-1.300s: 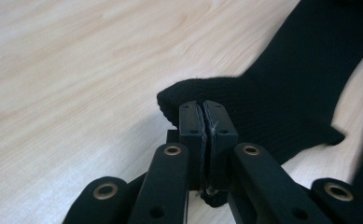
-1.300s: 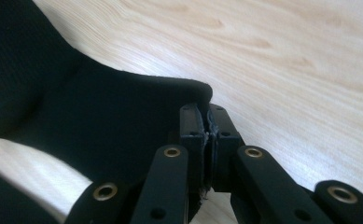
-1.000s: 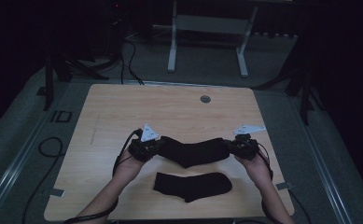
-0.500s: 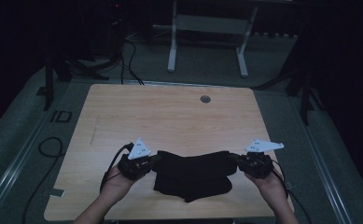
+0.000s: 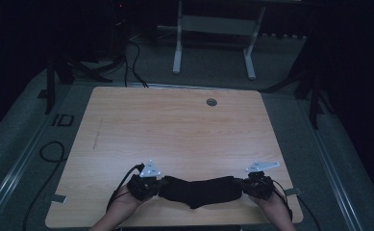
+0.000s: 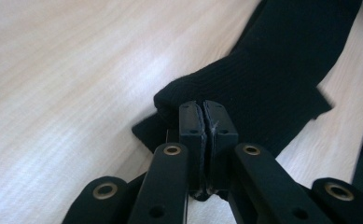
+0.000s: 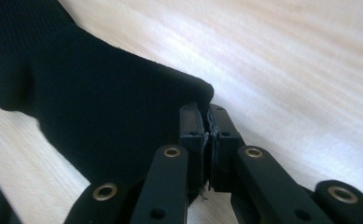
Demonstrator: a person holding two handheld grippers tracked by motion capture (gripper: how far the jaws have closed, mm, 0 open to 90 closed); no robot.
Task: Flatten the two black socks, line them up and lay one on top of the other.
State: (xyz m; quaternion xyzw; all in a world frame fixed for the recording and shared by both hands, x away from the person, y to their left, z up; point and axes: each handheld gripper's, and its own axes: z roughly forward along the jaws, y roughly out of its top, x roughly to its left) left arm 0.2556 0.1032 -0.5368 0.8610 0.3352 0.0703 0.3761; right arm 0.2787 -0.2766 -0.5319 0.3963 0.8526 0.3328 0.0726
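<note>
Near the table's [image 5: 175,130] front edge, a black sock [image 5: 201,191] lies stretched between both grippers. At its one end the left gripper [image 5: 159,184] is clenched on the fabric (ribbed knit); the right gripper [image 5: 244,185] pinches the opposite end, just above the tabletop.

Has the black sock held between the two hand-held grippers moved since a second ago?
Yes. The black sock has come toward the table's near edge, away from the round grommet, and now lies over where the second sock was.
</note>
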